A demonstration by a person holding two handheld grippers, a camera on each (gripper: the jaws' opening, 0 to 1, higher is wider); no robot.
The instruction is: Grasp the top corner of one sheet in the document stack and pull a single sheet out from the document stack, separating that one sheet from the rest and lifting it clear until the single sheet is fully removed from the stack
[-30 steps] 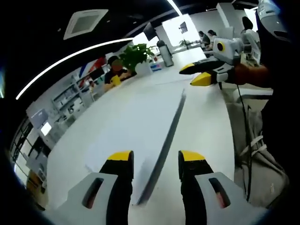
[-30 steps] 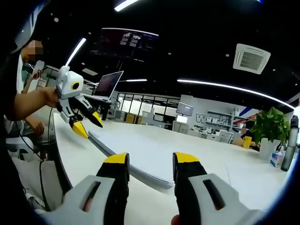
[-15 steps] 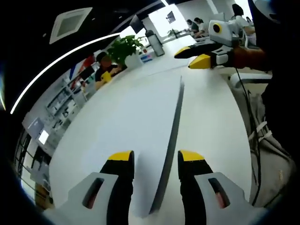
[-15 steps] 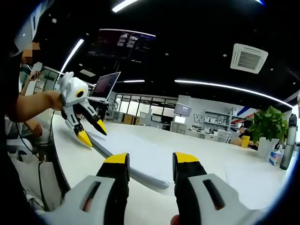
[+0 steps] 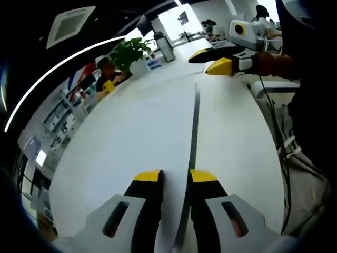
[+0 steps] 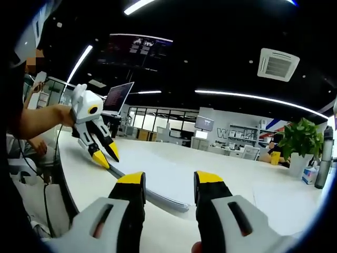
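The document stack (image 5: 147, 121) is a thick pile of white sheets lying flat on the white table (image 5: 231, 132), its dark side edge running away from me. My left gripper (image 5: 175, 176) straddles that edge at one corner, jaws narrowed but with a gap still showing. In the right gripper view the left gripper (image 6: 105, 156) points down at the far corner of the stack (image 6: 158, 163). My right gripper (image 6: 169, 179) is open, with the stack's near corner just ahead between its jaws. The right gripper (image 5: 208, 59) hovers at the stack's far end in the left gripper view.
A potted plant (image 5: 129, 50) and a dark bottle (image 5: 164, 45) stand at the table's far side, the plant (image 6: 300, 139) at the right in the right gripper view. A laptop (image 6: 120, 95) sits behind the left gripper. The table edge and a person's body lie close by.
My left gripper's jaws have come closer together around the stack's edge, and it has dipped down to the corner. The right gripper stays open and nearly still.
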